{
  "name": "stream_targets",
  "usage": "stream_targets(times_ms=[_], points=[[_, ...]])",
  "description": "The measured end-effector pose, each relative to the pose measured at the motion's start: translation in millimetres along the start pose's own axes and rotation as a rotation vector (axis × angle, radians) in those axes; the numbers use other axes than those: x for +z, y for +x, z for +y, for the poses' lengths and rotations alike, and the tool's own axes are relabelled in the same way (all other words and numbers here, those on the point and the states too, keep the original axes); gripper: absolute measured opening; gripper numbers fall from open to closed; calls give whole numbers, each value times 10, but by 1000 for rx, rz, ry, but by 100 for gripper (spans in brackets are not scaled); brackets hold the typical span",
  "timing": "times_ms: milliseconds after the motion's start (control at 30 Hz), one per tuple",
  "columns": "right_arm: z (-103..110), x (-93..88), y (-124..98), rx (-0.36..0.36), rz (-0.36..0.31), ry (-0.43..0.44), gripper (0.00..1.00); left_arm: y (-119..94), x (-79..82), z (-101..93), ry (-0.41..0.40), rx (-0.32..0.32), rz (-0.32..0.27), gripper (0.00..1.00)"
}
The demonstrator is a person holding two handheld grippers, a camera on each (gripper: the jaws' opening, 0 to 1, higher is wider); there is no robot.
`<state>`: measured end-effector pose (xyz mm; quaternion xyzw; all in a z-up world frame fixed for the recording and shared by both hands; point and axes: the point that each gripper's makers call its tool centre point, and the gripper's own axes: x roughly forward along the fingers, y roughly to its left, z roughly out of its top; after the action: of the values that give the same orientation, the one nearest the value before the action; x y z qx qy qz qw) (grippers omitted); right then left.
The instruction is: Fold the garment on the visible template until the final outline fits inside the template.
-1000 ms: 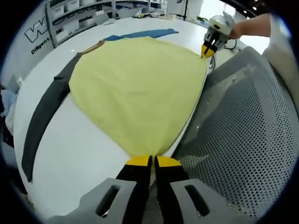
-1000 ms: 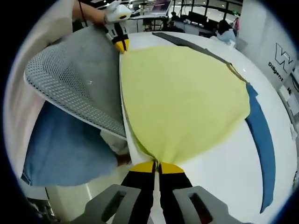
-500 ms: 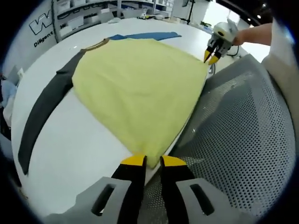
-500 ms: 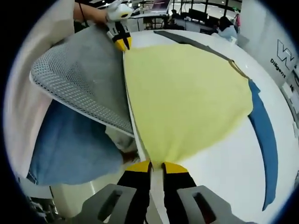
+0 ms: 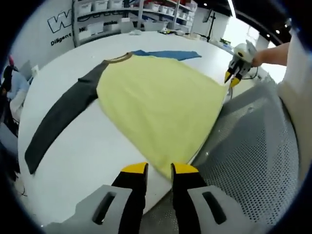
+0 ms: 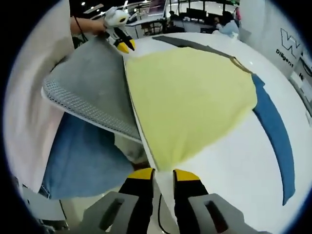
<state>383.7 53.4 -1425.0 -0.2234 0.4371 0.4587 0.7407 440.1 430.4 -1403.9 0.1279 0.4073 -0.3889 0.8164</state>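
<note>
A yellow shirt point(image 5: 156, 102) lies flat on the white table point(image 5: 92, 156), its dark grey sleeve point(image 5: 63, 117) stretched left and its blue sleeve point(image 5: 168, 54) at the far side. My left gripper point(image 5: 159, 169) is open, its tips just short of the near hem corner, holding nothing. My right gripper point(image 5: 232, 79) hovers by the other hem corner. In the right gripper view the shirt point(image 6: 190, 97) spreads ahead, blue sleeve point(image 6: 275, 131) to the right, dark sleeve point(image 6: 190, 44) far off. The right gripper point(image 6: 163, 173) is open just off the hem. The left gripper point(image 6: 127, 47) hangs at the far corner.
A grey perforated mesh panel point(image 5: 253, 146) juts along the table edge beside the hem, also seen as the mesh panel point(image 6: 92, 92) in the right gripper view. The person's blue jeans point(image 6: 83, 161) show below it. Shelves with boxes point(image 5: 107, 19) stand beyond the table.
Both grippers were shut on the shirt's hem corners; both have opened, let go and drawn back slightly. The shirt now rests flat on the table.
</note>
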Motion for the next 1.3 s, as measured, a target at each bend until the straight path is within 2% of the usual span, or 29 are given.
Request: stream_targets(times_ms=[100, 200, 300, 333, 467, 500, 533, 567, 700, 833, 867, 900, 1033, 1067, 1167, 1233, 1300], points=[[-91, 40, -14, -31, -24, 29, 5, 57, 11, -30, -14, -14, 1, 22], [-124, 101, 32, -48, -42, 35, 5, 173, -48, -161, 27, -41, 39, 23], [-132, 161, 96, -56, -52, 40, 5, 270, -97, -237, 34, -51, 58, 23], [-133, 181, 111, -60, -56, 36, 4, 293, -136, -260, 43, -55, 78, 23], [-135, 258, 211, -65, -81, 45, 4, 327, -371, -277, 185, -38, 203, 24], [-127, 282, 233, -63, -89, 45, 4, 338, -285, -294, 219, -41, 151, 24], [-109, 305, 267, -56, -95, 49, 4, 316, -329, -288, 182, -35, 180, 22], [-92, 319, 290, -53, -99, 49, 3, 314, -326, -288, 158, -43, 178, 22], [14, 369, 393, -29, -107, 37, 3, 309, -346, -294, 143, -55, 187, 20], [69, 289, 476, -20, -92, 38, 4, 289, -365, -297, 145, -59, 195, 19], [47, 360, 462, -31, -139, 31, 4, 285, -368, -294, 142, -59, 195, 19], [55, 313, 448, -27, -118, 62, 4, 276, -371, -288, 136, -60, 196, 19], [142, 277, 424, -17, -130, 52, 6, 242, -366, -260, 112, -63, 195, 20], [157, 264, 413, -9, -140, 75, 7, 232, -357, -250, 106, -61, 191, 20], [123, 198, 355, -20, -103, 65, 6, 199, -233, -211, 33, -49, 125, 20], [25, 255, 272, -44, -156, 119, 7, 152, -121, -142, 9, -26, 82, 22], [-143, 237, 181, -84, -173, 159, 8, 119, -21, -100, -22, -15, 45, 24]])
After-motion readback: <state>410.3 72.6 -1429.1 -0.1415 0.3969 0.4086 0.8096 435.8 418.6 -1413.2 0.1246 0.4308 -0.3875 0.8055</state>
